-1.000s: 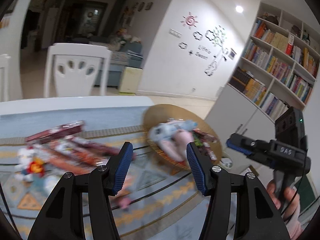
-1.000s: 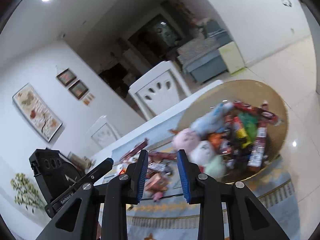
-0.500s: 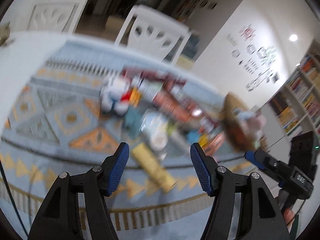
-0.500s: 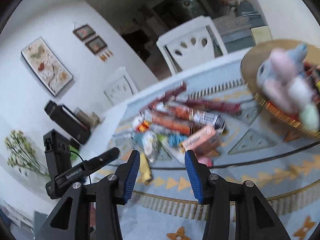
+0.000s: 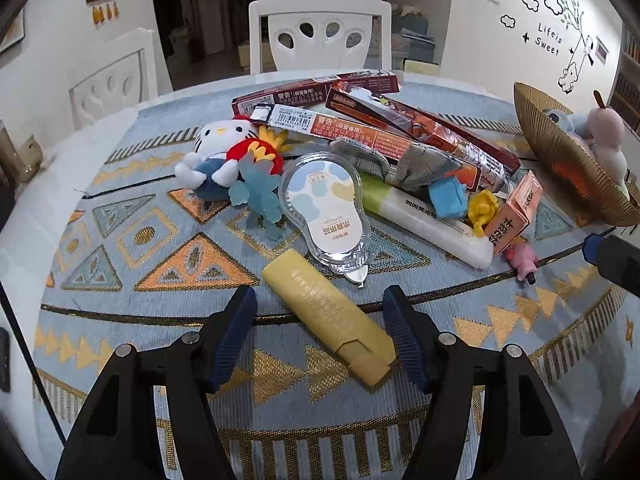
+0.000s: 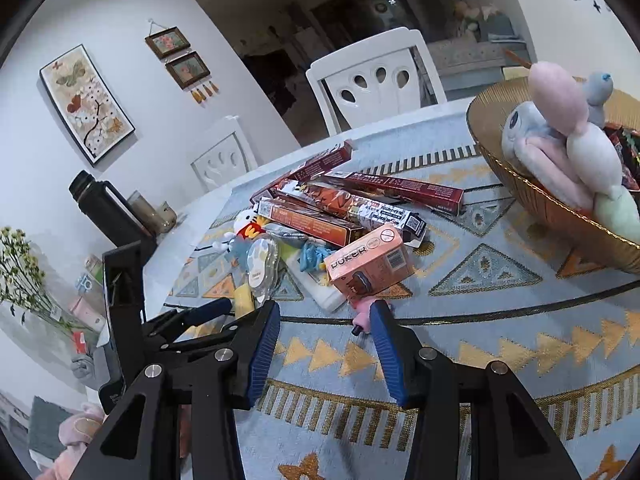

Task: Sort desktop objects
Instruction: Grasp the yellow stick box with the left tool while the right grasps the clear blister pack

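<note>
- Task's thing nearest in hand: yellow bar (image 5: 326,316), flat on the patterned counter (image 5: 160,360) at the near edge of the pile, lying diagonally between the pads of the left claw (image 5: 320,334). Pads stand wide apart on either side, no contact seen; claw released, holding nothing.
- Change over the last second: both wrist views swung off the gold basket (image 6: 560,216) and down onto the loose pile; the left claw dropped low over the yellow bar. Both claws empty then and now.
- Reading: looks like a drop-off at the basket is finished and the next pick is being lined up, the yellow bar the likely target.
- Right claw (image 6: 324,344) also released and empty, low over the counter; the small pink figure (image 6: 362,312) lies just beyond its right pad, touching or nearly so, cannot tell.
- Count, loose on counter: long red and orange boxes (image 5: 360,128), at least four, overlapping, exact number unsure; one Hello Kitty plush (image 5: 212,156); one pale blue figure (image 5: 260,196); one correction-tape dispenser (image 5: 324,208) in a clear shell; one white tube (image 5: 428,220); one grey plaid bow (image 5: 400,160); one blue block (image 5: 448,196); one small yellow toy (image 5: 484,206); one pink poker box (image 6: 370,264).
- In the basket: plush toys (image 6: 560,148), two or three, tangled together; some packets behind them, uncounted.
- Much of the sorting remains.
- Beyond the pile: two white chairs (image 5: 320,32); black flask (image 6: 108,208) at the counter's far left.
</note>
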The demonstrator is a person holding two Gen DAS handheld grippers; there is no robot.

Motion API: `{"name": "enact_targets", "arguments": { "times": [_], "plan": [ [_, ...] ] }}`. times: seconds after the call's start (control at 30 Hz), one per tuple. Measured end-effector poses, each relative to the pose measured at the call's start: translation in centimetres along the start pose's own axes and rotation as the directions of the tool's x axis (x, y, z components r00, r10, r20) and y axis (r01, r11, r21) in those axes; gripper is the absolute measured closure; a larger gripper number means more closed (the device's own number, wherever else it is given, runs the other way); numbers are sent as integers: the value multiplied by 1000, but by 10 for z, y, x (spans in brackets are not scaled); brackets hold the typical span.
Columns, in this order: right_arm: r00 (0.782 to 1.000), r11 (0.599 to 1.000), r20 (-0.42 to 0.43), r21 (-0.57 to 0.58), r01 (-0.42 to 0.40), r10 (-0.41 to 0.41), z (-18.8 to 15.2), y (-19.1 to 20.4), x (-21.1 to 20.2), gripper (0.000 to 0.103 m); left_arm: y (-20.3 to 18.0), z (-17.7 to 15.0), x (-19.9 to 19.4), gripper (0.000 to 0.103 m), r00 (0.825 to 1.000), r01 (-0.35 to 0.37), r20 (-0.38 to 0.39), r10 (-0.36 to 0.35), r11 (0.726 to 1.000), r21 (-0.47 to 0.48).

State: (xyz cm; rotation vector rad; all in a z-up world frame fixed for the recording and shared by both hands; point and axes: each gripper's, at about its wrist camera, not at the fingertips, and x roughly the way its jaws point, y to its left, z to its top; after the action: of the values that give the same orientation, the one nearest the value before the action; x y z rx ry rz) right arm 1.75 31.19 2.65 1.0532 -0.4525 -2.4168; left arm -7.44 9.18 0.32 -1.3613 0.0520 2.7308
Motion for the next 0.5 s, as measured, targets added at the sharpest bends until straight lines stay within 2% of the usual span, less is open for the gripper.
{"name": "enact_targets", "arguments": {
  "times": [0.07, 0.13, 0.23, 0.3, 0.4, 0.5],
  "plan": [
    [1000, 1000, -3, 4, -3, 3, 0, 0, 1, 57, 2, 0, -1, 43, 1000, 11, 1, -11, 1000, 3],
    [1000, 1000, -4, 9, 0, 0, -1, -1, 0, 57, 1, -4, -6, 65, 999, 37, 10, -37, 999, 29],
    [1000, 1000, -1, 21, 9, -9, -2, -5, 0, 57, 3, -8, -13, 81, 997, 71, -16, -70, 995, 70],
    [1000, 1000, 0, 24, 18, -18, -3, -7, 0, 57, 12, -13, -17, 82, 995, 100, -22, -98, 993, 68],
    [1000, 1000, -8, 2, 29, -29, -5, -1, 3, 57, 30, -20, -22, 82, 991, 133, -8, -133, 991, 14],
    [998, 998, -55, -61, 29, -33, -4, 22, 16, 57, 44, -24, -24, 82, 983, 185, 10, -185, 982, -48]
  ]
}}
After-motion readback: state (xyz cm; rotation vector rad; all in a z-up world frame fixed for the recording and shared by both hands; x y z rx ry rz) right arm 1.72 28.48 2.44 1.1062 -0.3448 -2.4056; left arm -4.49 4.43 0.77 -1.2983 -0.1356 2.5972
